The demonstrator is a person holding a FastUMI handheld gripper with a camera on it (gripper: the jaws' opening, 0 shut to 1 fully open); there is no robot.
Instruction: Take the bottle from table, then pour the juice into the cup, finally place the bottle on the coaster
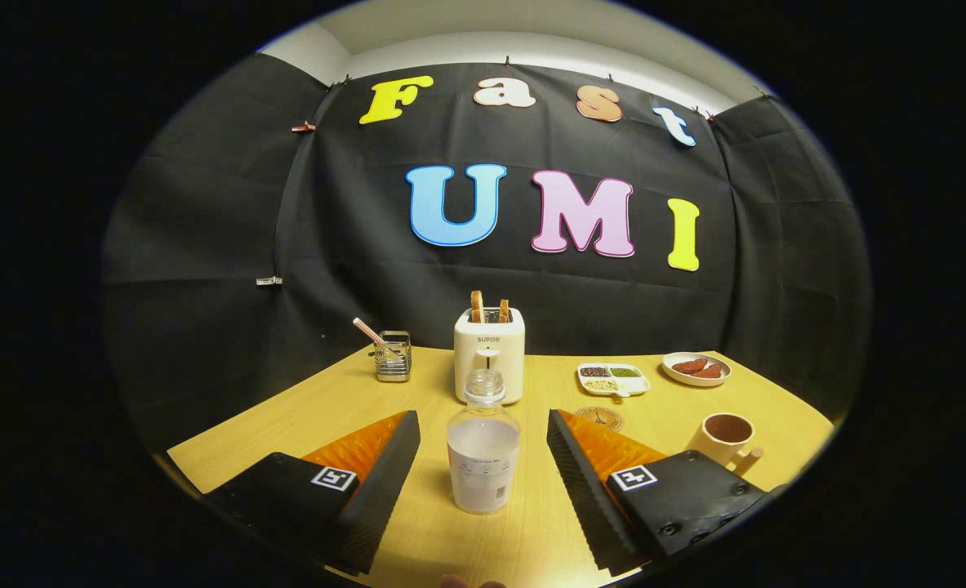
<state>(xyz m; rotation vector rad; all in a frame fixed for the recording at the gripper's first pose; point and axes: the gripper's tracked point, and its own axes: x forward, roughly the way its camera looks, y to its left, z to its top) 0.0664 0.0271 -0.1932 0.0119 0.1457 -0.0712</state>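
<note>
A clear plastic bottle (483,445) with a white label stands upright on the wooden table (327,408), without a cap that I can make out. It stands between the two fingers of my gripper (483,429), which is open, with a gap on each side of the bottle. A cream cup (726,437) with a handle stands to the right, beyond the right finger (580,482). A round brown coaster (599,418) lies flat on the table just past the tip of that finger, partly hidden by it.
A white toaster (489,353) with two slices of bread stands right behind the bottle. A wire holder (392,356) with a straw is at the back left. A divided white tray (613,380) and a small plate (696,368) of food lie at the back right.
</note>
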